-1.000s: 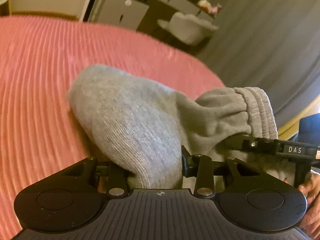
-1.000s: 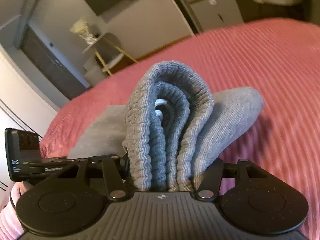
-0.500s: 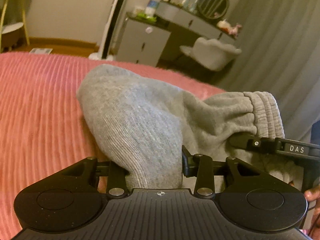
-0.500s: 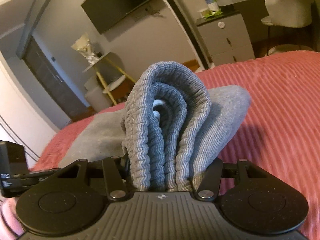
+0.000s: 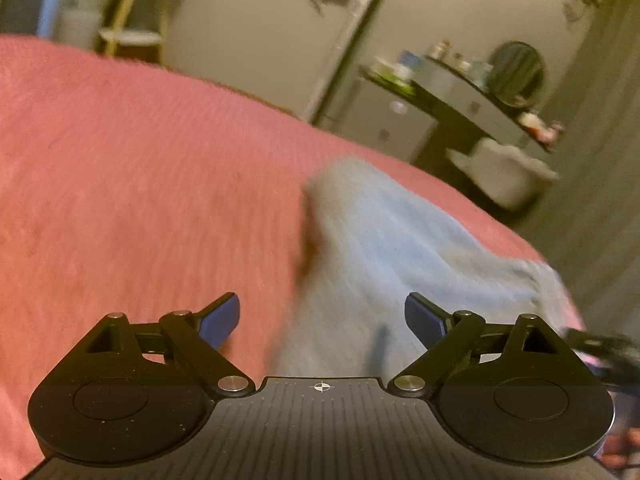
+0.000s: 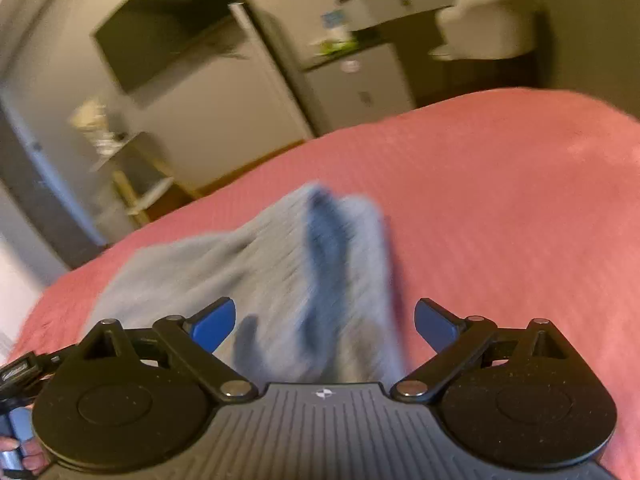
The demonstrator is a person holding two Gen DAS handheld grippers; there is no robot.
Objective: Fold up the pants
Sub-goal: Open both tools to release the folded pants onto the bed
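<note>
Both grippers had let go since half a second before — where each had been clamped on a thick bunch of grey cloth, the jaws of the left gripper [image 5: 322,316] and the right gripper [image 6: 324,322] now stood wide apart with nothing between them. The pants [image 5: 384,240] lay dropped on the pink bedspread [image 5: 140,200], in the lower middle of both views, just ahead of the blue fingertips [image 6: 212,324]. I took that to mean a fold had been laid down and released — smoothing or a further fold might remain. Everything was smeared by motion; no label or writing could be read here.
</note>
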